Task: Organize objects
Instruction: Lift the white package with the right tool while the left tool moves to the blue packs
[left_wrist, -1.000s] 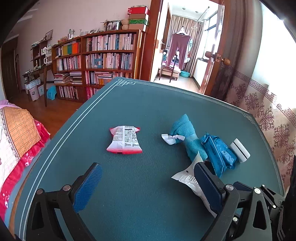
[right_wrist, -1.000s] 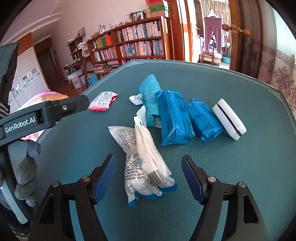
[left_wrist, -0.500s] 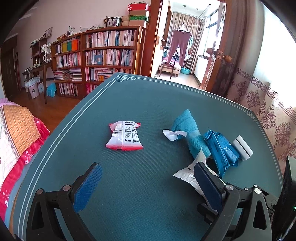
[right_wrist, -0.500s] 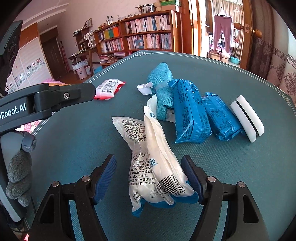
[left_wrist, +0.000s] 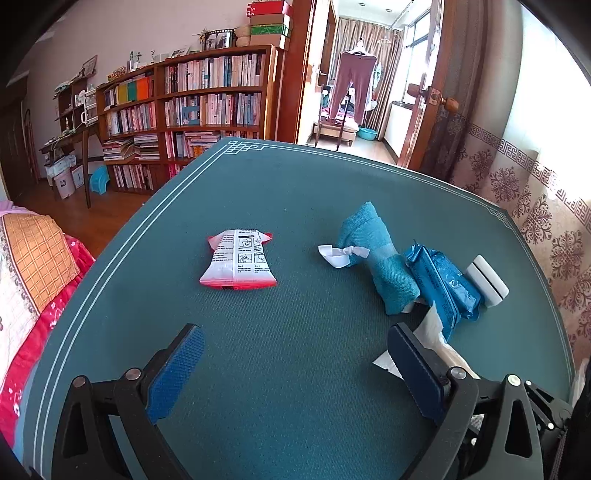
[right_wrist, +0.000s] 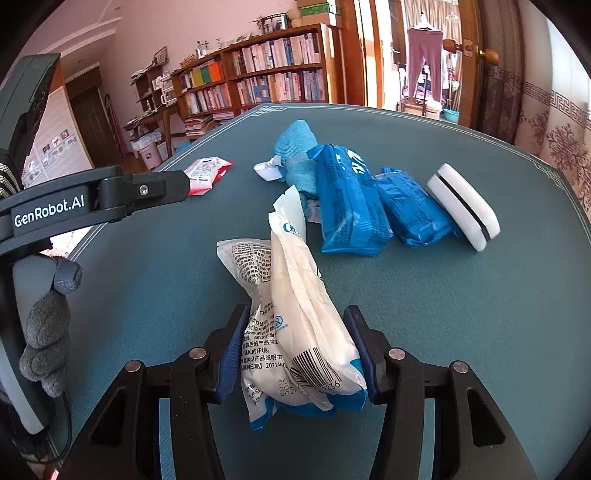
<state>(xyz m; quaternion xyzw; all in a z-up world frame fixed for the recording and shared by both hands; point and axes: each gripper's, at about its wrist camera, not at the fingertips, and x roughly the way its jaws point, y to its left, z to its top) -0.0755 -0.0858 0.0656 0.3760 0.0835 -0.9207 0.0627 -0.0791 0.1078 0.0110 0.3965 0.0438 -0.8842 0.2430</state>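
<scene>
The right gripper (right_wrist: 295, 354) has blue bumpy pads on black fingers. The fingers have just been closing, and now both pads press on the sides of the white packets (right_wrist: 295, 332), two soft, crinkly plastic bags with black print and a barcode. The packets lie on the green counter (right_wrist: 461, 314), which looks like rough woven cloth with thin white lines near its edge.

Just past the packets lies a big blue pack (right_wrist: 347, 199), shiny and wrinkled. Touching its right side is a smaller blue pack (right_wrist: 413, 206). Next to that is a white block (right_wrist: 461, 203) with round corners and a black stripe down its middle. Behind the big blue pack is a teal rolled cloth (right_wrist: 295, 147), fuzzy, with a white tag at its left. Far to the left lies a red and white packet (right_wrist: 207, 173), flat and puffy.

The left gripper (left_wrist: 295, 373) hovers with its fingers wide apart and nothing between them. Its view shows the red and white packet whole, with little drawings on it. It shows only a corner of the white packets behind its right finger. The right view shows a grey gloved hand (right_wrist: 48, 332) holding the left gripper. The left view does not show that hand.
</scene>
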